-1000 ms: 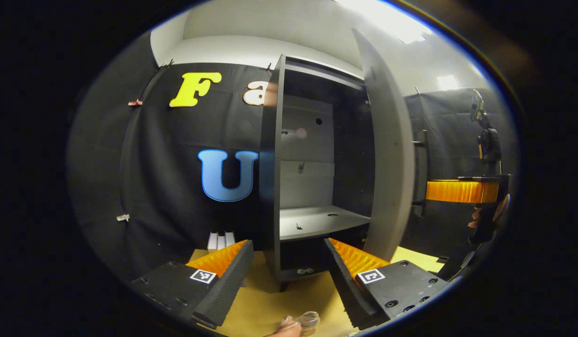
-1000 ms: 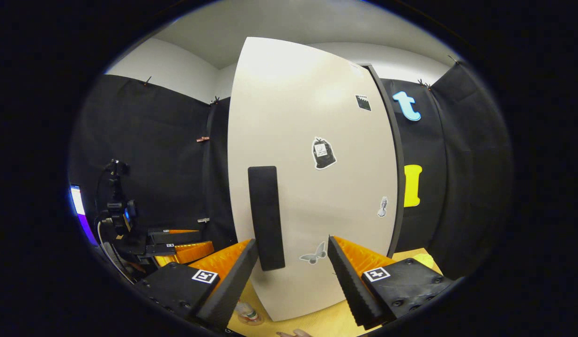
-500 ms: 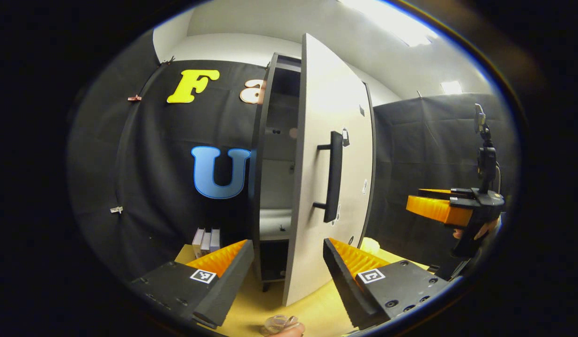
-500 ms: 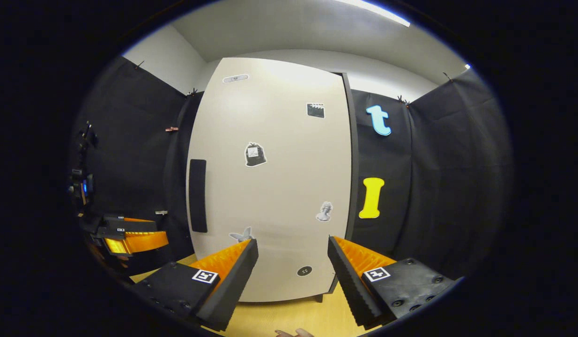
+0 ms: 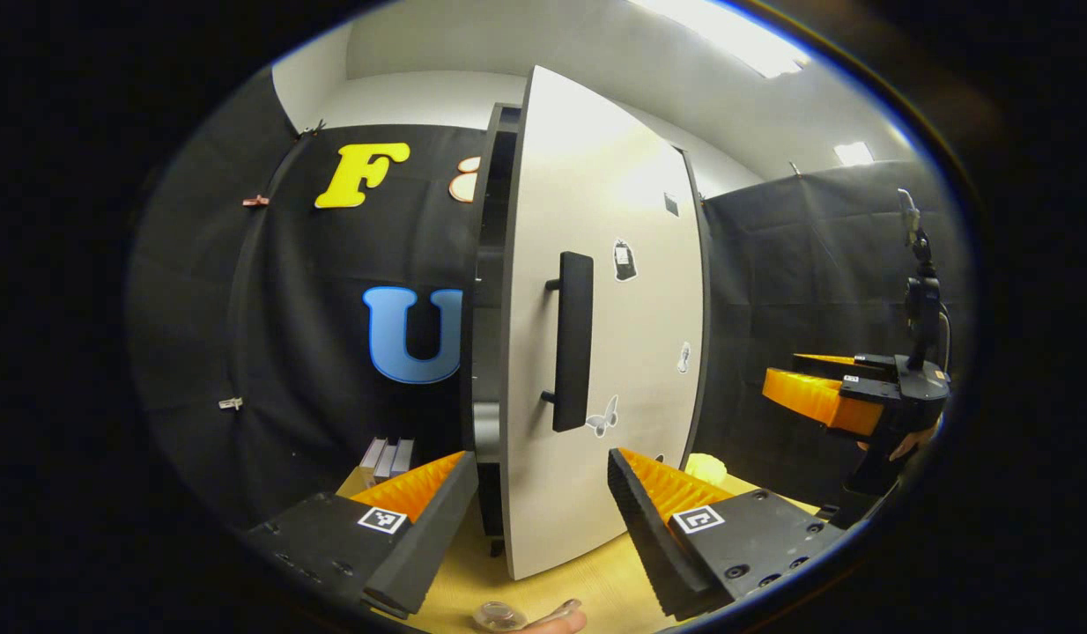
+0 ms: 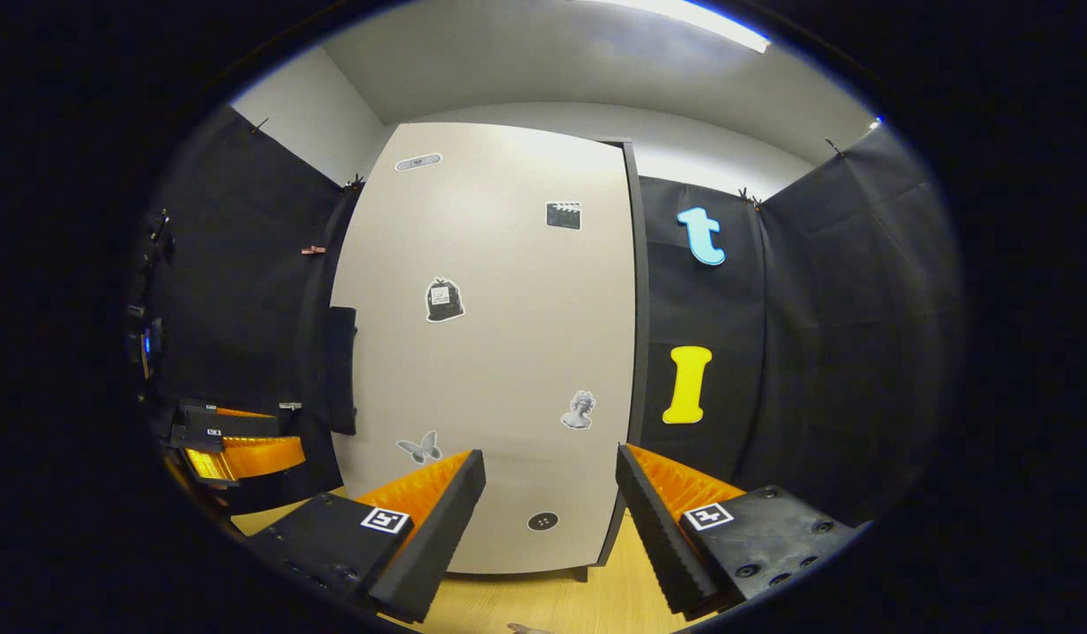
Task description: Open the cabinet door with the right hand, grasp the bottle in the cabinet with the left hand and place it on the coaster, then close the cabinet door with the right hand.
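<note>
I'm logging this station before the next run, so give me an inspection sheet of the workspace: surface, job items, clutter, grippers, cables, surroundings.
Surface: tan tabletop, bare in front of the cabinet.
Job's things: cabinet door nearly shut, a narrow gap at its handle edge; bottle top at the bottom edge of the left gripper view; coaster not made out.
Clutter: small white boxes beside the cabinet; a pale yellow object behind the door.
Grippers: left gripper open, empty; right gripper open, empty, facing the door.
Cables: one by the camera stand.
Surroundings: black cloth walls, ceiling lights.
</note>
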Available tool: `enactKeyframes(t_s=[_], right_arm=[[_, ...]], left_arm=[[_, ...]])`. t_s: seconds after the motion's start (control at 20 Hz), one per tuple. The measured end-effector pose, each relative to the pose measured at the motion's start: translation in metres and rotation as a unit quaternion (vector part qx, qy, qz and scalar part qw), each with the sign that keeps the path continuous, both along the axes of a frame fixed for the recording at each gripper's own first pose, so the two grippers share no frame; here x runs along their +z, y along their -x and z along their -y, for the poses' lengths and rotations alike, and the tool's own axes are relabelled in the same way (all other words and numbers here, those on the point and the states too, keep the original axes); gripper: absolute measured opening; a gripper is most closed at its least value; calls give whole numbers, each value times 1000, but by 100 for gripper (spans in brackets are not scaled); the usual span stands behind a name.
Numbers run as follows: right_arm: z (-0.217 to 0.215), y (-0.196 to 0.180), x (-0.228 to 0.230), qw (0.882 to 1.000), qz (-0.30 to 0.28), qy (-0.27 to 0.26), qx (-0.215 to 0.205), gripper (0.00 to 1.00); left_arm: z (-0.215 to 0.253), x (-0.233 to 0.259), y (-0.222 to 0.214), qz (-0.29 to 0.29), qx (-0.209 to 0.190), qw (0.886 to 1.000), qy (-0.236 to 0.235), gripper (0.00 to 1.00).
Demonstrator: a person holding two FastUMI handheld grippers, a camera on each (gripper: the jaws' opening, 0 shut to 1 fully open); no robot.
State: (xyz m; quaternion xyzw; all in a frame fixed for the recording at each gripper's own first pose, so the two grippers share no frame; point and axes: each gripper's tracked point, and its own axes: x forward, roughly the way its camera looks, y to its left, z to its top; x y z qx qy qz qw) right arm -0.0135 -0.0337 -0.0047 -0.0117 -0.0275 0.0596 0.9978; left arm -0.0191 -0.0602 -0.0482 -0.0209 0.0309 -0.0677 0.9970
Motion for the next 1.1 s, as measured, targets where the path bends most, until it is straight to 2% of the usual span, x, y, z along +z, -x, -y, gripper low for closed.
enactKeyframes(t_s=[0.05,0.1,0.2,0.5,0.7,1.1], right_arm=[[3,-2,0,1000,-2,0,-5,96],[5,-5,-1,1000,-7,-1,-13,97],[5,-8,4,1000,-4,-1,-17,98],[-5,-7,2,1000,-11,0,-10,98],[0,-6,-1,999,-14,14,-31,98],[2,-5,4,999,-11,2,-33,98]], left_arm=[[-2,1,-2,2,5,1000,4,91],[-4,4,-3,4,10,1000,6,94],[-3,10,-7,10,11,1000,6,94],[5,19,-13,19,2,1000,-9,94],[6,19,-16,18,-5,1000,-6,94],[12,21,-22,19,-16,1000,-13,94]])
